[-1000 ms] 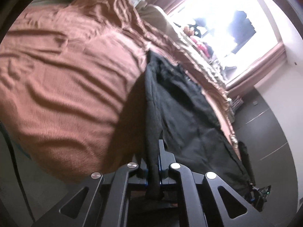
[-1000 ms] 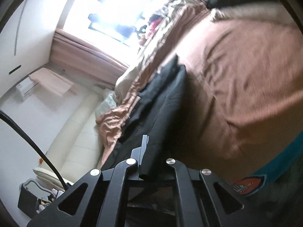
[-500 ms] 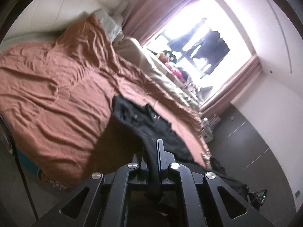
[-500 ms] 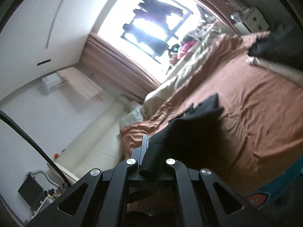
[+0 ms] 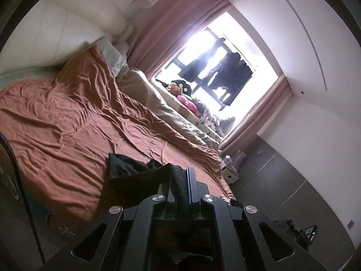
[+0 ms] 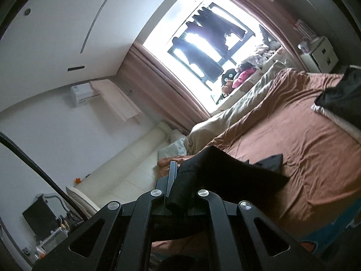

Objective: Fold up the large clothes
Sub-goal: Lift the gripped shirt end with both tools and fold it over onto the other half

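1. One black garment [image 5: 135,169] [image 6: 237,176]; it is lifted at two edges above the brown bedspread [image 5: 67,135] [image 6: 304,146], the far part trailing down onto it.
2. Two grippers; the left gripper [image 5: 182,180] is clenched on a bunched fold of the garment; the right gripper [image 6: 180,180] is likewise clamped on a fold at its own edge.
3. One beige duvet [image 5: 176,117] [image 6: 237,110] lies along the window side of the bed; one window [image 5: 214,67] [image 6: 214,40] with dark clothes hanging outside; one wall air conditioner [image 6: 82,93].
4. Against a second ago: the garment lay stretched long on the bedspread; now most of it hangs raised; both cameras have tilted up, showing far more window and ceiling.
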{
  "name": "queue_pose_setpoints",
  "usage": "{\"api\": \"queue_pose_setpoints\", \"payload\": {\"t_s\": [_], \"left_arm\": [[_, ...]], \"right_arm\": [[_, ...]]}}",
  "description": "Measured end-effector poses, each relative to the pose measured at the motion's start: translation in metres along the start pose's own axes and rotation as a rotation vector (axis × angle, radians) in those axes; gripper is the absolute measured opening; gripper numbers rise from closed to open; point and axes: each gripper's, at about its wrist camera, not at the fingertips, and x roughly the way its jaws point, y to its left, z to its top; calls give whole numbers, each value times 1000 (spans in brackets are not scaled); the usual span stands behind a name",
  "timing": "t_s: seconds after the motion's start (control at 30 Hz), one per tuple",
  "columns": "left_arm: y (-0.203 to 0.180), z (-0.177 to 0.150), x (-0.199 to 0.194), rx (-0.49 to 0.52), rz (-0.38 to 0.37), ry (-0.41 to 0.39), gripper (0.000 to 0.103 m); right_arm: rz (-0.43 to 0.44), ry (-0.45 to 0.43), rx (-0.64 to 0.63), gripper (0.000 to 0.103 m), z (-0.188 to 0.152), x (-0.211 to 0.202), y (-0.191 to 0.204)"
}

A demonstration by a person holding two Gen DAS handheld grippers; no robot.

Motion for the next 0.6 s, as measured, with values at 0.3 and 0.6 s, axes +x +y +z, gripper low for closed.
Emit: {"api": "queue_pose_setpoints", "payload": {"t_s": [0.3,0.6], "left_arm": [[1,38,63,42,58,25,6],[12,74,156,111,148,50,6]], "right_arm": [[-82,15,-52,1,39,49,-5],[-212,33,-110,1,80,132,-7]]}}
